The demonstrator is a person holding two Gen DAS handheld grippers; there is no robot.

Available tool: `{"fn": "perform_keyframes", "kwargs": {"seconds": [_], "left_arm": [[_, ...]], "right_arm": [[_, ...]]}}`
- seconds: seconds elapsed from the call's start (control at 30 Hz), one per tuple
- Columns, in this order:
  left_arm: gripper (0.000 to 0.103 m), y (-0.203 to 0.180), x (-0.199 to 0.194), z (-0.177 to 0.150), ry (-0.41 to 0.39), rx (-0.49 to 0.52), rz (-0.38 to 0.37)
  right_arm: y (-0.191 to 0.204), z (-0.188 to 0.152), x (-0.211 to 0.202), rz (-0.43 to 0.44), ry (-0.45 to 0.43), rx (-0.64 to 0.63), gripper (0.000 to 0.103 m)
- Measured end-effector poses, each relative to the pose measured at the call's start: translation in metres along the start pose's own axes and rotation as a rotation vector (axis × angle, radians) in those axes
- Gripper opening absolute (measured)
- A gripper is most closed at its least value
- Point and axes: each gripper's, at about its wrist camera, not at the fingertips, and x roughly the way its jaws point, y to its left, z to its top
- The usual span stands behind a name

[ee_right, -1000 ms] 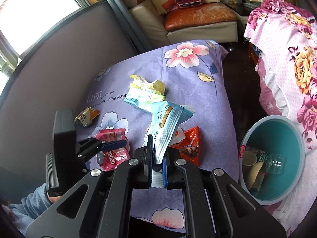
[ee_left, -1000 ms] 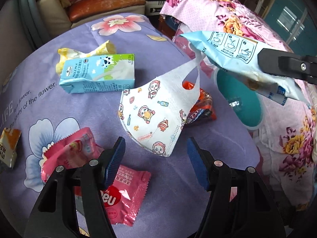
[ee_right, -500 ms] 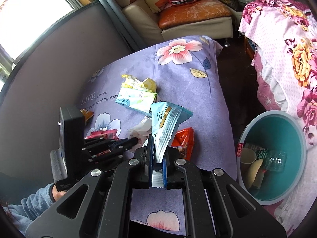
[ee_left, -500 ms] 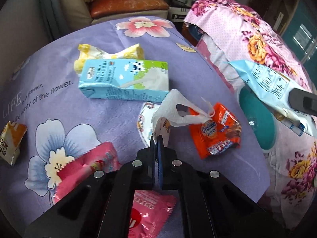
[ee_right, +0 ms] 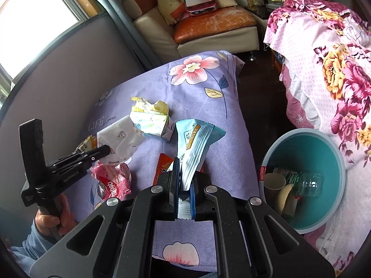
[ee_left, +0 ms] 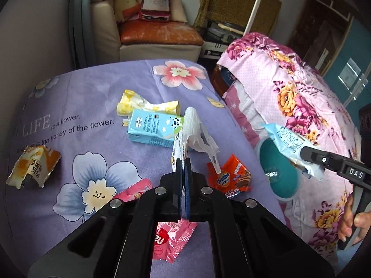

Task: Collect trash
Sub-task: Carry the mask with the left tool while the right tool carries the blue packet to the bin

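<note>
Mask [ee_left: 192,129] in clamped left tool [ee_left: 183,162]

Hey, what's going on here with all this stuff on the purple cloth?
A person is clearing litter with a handheld tool in each hand. The left tool is shut on a white cartoon-print face mask; the right tool grips a light blue plastic wrapper. Several wrappers lie on the purple flowered cloth. The teal bin stands beside it.

sofa [ee_right: 208,23] by far wall | window [ee_right: 30,23] bright | floor [ee_right: 262,92] dark
</note>
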Motion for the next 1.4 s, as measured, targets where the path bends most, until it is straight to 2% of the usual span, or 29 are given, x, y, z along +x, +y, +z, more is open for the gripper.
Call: {"fn": "perform_keyframes", "kwargs": {"seconds": [0.13, 0.3, 0.5, 0.67, 0.87, 1.03, 1.4], "left_arm": [[0.002, -0.011, -0.012, 0.003, -0.019, 0.008, -0.034], [0.002, -0.048, -0.007, 0.003, -0.004, 0.075, -0.078], [0.002, -0.114, 0.021, 0.007, 0.045, 0.18, -0.143], [0.002, -0.172, 0.051, 0.003, 0.102, 0.262, -0.2], [0.002, -0.22, 0.09, -0.002, 0.173, 0.324, -0.222], [0.002, -0.241, 0.113, -0.005, 0.214, 0.352, -0.224], [0.005, -0.259, 0.148, -0.01, 0.271, 0.385, -0.208]], "right_arm": [[-0.002, -0.001, -0.006, 0.001, -0.019, 0.005, 0.007], [-0.017, -0.004, -0.022, -0.022, -0.053, 0.033, 0.007], [-0.05, -0.013, -0.045, -0.09, -0.094, 0.08, 0.007], [-0.095, -0.024, -0.064, -0.136, -0.12, 0.155, 0.007], [-0.14, -0.033, -0.079, -0.17, -0.129, 0.214, 0.007], [-0.17, -0.035, -0.075, -0.178, -0.112, 0.247, 0.007], [-0.194, -0.032, -0.053, -0.19, -0.062, 0.288, 0.007]]}}
